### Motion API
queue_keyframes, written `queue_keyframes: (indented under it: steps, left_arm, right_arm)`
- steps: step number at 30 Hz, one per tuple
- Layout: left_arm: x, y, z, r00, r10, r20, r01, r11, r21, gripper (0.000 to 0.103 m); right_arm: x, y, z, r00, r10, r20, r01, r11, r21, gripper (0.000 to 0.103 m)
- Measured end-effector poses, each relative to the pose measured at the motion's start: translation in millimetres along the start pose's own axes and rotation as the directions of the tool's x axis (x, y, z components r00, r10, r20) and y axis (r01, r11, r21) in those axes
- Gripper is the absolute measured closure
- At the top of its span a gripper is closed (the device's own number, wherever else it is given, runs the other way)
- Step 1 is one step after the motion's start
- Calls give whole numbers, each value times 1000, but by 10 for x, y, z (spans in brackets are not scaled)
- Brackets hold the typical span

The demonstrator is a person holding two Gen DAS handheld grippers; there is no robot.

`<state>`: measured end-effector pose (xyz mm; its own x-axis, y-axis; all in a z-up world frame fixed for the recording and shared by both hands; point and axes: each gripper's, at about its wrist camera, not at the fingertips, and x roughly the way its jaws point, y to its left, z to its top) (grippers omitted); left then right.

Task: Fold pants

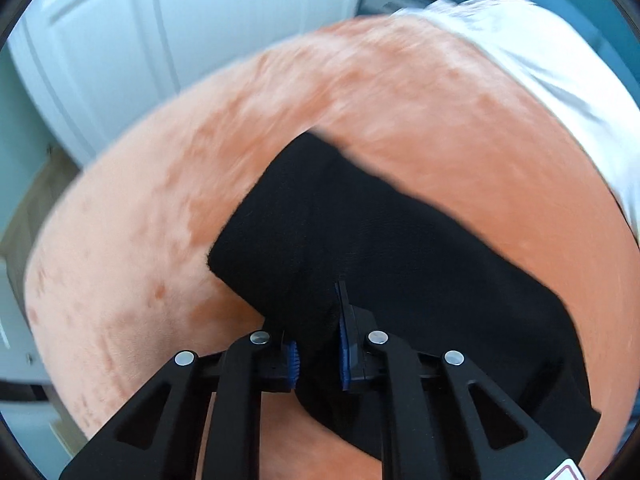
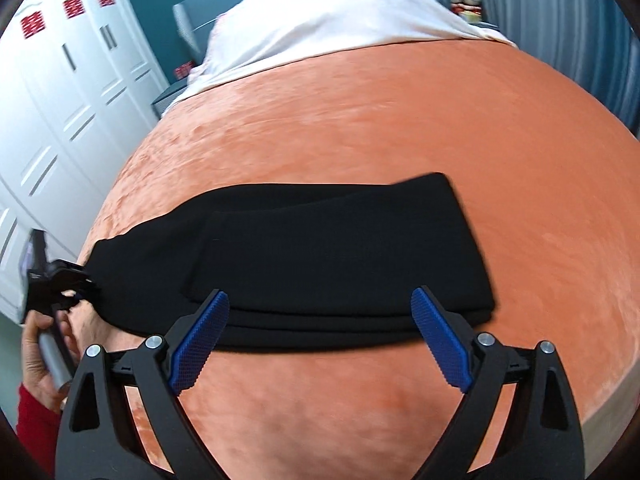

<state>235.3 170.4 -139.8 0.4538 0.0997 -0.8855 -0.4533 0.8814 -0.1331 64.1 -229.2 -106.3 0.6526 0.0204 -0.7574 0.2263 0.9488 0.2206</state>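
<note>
A: Fingers?
B: Left gripper (image 1: 318, 354) is clamped on one end of the pants (image 2: 320, 264); right gripper (image 2: 320, 336) is spread wide, holding nothing, just over their near edge.
A: Pants?
B: One black pair, folded, long axis crosswise on the orange blanket (image 2: 400, 120). Bare blanket all around; one white pillow (image 2: 332, 12) beyond.
</note>
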Motion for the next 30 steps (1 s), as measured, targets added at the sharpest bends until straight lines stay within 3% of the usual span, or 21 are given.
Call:
queue_keyframes:
  steps: [5, 10, 16, 18, 23, 26, 29, 30]
  left_arm:
    - [-665, -619, -236, 991, -89, 101, 74, 987, 143, 92]
    - [-1094, -1394, -720, 978, -177, 112, 134, 939, 316, 92]
    - [-1198, -2411, -1587, 976, -208, 64, 143, 835, 531, 92]
    - [-1091, -2730, -1912, 982, -187, 32, 131, 790, 598, 92]
    - [-755, -3067, -2502, 994, -103, -27, 92, 702, 706, 91]
    - [-629, -3190, -2815, 999, -20, 34, -14, 635, 773, 79]
    - [-736, -3143, -2893, 997, -73, 21, 30, 631, 775, 64]
    - [-780, -3109, -2888, 995, -99, -19, 78, 638, 766, 45]
  right_arm:
    - [-143, -368, 2, 999, -48, 7, 48, 998, 36, 13]
    - [-281, -801, -45, 998, -65, 10, 63, 991, 122, 12]
    - [-425, -1298, -155, 997, -79, 3, 77, 981, 178, 12]
    - [-440, -1414, -178, 996, -86, -3, 85, 978, 188, 12]
    - [-433, -1758, -267, 996, -87, -33, 92, 967, 238, 12]
    - [-402, -1892, -285, 995, -89, -48, 98, 965, 244, 12]
    - [-397, -1988, -288, 995, -90, -50, 100, 963, 250, 12]
    - [-399, -2020, -282, 995, -91, -48, 100, 962, 254, 12]
